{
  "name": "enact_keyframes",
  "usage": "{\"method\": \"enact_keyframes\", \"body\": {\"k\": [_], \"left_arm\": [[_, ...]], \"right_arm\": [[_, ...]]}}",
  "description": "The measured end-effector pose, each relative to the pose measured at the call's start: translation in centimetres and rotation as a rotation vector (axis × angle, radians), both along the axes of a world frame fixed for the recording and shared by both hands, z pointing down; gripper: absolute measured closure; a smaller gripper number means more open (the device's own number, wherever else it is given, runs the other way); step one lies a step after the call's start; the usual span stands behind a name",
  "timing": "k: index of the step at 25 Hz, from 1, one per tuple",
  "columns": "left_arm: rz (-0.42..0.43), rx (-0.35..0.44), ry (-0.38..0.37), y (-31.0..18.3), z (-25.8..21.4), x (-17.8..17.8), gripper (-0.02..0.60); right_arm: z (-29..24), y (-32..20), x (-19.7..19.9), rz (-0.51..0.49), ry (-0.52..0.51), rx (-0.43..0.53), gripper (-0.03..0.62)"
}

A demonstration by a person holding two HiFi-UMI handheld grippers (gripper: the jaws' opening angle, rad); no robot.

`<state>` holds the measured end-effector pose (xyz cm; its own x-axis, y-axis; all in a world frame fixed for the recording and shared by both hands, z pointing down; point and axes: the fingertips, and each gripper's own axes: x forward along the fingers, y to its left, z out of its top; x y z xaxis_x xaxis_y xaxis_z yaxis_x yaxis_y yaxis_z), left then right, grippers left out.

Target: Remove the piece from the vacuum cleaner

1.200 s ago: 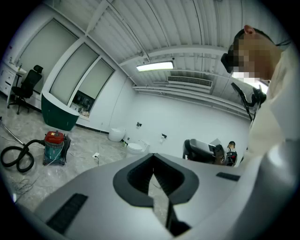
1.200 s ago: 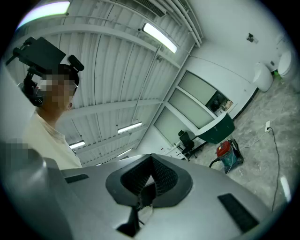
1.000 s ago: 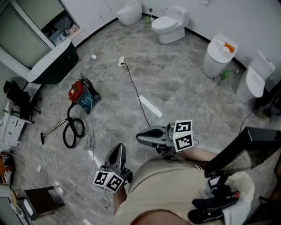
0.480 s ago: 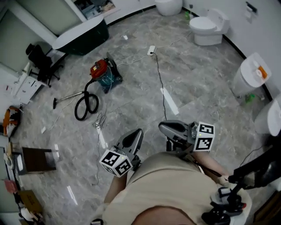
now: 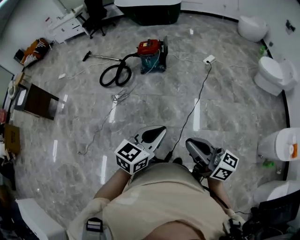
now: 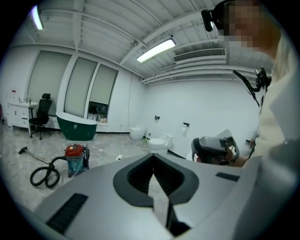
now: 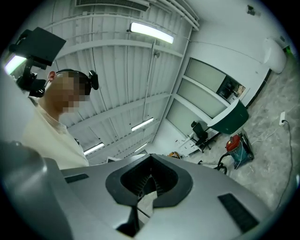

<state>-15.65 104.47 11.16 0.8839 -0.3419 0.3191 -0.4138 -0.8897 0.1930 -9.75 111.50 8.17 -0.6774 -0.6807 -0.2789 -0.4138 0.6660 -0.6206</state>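
Presently I find my left tongs [image 5: 153, 133] and right tongs [image 5: 196, 145] closed and empty; the red-lidded teal canister vacuum cleaner [image 5: 151, 52] with black hose [image 5: 115, 75] sits on the grey marble floor [image 5: 154, 105], well apart.

The floor [image 5: 234, 108] is grey and shiny. A dark green tub [image 5: 150, 15] stands at the far wall, with a black chair [image 5: 96, 9] and a white desk [image 5: 65, 26] to its left. White toilets [image 5: 272, 77] line the right wall. A white plug box [image 5: 209, 59] lies on the floor, and a black cord [image 5: 197, 101] runs from it. A brown box [image 5: 40, 101] sits at the left.
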Motion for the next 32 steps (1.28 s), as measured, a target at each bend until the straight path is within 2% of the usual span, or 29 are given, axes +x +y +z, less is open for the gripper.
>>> {"method": "enact_keyframes", "body": {"k": [2, 5, 11, 17, 21, 25, 32], "left_arm": [[-0.02, 0.036, -0.03, -0.8, -0.1, 0.2, 0.578], [-0.018, 0.051, -0.049, -1.8, 0.1, 1.1, 0.578], [0.043, 0.051, -0.019, -4.4, 0.3, 2.8, 0.578], [0.133, 0.089, 0.014, -9.2, -0.2, 3.7, 0.578], [0.157, 0.097, 0.03, -13.0, -0.6, 2.4, 0.578], [0.151, 0.065, 0.051, -16.9, -0.6, 0.2, 0.578], [0.138, 0.076, 0.081, -22.2, -0.7, -4.1, 0.578]], "right_arm": [[0.1, -0.3, 0.4, -0.01, 0.002, 0.001, 0.591], [0.3, -1.1, 1.7, 0.007, 0.0, -0.007, 0.591], [0.6, -3.1, 2.8, 0.072, 0.046, -0.032, 0.591], [0.1, -7.7, 2.6, 0.152, 0.085, -0.047, 0.591], [-0.3, -11.6, 0.5, 0.155, 0.126, -0.051, 0.591], [-0.7, -15.1, -1.6, 0.167, 0.16, -0.055, 0.591], [-0.7, -21.0, -5.7, 0.152, 0.205, -0.066, 0.591]]}}
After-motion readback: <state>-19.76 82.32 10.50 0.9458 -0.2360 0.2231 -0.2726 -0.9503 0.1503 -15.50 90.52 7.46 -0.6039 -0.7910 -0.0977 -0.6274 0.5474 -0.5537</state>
